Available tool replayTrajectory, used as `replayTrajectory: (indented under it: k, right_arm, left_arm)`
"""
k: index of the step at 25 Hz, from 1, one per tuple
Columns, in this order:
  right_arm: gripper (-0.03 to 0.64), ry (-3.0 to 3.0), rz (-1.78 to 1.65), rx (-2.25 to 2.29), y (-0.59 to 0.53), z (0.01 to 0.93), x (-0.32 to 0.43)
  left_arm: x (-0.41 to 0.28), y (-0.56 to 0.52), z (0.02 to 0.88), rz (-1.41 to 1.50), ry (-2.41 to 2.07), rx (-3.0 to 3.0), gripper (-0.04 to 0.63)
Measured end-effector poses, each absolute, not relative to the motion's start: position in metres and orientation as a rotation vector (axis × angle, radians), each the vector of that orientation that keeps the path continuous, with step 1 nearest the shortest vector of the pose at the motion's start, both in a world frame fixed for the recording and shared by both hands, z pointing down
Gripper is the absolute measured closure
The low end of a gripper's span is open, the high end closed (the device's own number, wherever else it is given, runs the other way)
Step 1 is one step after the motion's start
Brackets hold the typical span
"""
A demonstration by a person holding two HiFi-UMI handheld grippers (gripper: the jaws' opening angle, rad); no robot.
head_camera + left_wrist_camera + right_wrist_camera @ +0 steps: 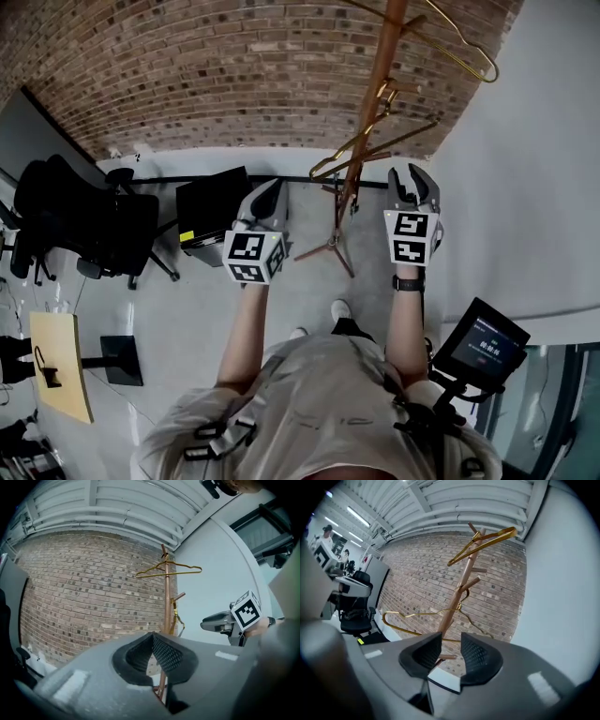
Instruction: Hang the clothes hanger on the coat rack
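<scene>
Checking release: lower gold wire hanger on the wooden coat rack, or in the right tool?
On the rack: the lower gold wire hanger hooks a peg of the wooden coat rack; the right tool is open, empty.

No word, number or brand can be read anywhere. The small black screen (481, 349) on a stand at the person's right shows a few lines of pale characters, too small to make out. The black box (211, 216) on the floor bears a yellow label (187, 236) with illegible print. The cubes on the left gripper (269, 190) and right gripper (413, 176) carry only black-and-white square markers, no letters.
</scene>
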State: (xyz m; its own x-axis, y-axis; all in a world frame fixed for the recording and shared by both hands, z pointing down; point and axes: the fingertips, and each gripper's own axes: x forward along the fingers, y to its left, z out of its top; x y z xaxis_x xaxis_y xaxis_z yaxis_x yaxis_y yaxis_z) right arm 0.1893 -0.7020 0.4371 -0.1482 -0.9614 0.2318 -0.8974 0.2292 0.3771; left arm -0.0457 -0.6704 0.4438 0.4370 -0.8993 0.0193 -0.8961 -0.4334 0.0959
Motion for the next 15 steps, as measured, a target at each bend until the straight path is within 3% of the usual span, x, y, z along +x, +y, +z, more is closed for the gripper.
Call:
replayTrajectory:
  k: [6,10,15]
  right_arm:
    - [0.612,-2.301,0.003,1.823,-0.616,0.456,0.183]
    - [0.612,-2.316,0.176,1.908,-0.575,0.477,0.2]
    - [0.612,-2.4,0.16,1.794,-0.515,0.473,0.181]
  left_arm:
    - [-0.022,-0.612,0.459,-0.069,-1.457,2.626,0.595]
    - [0.0,-0.576,0.465,-0.074,-1.401,2.651,0.595]
    - [0.016,-0.523,0.456,-0.063,-1.405,2.672,0.595]
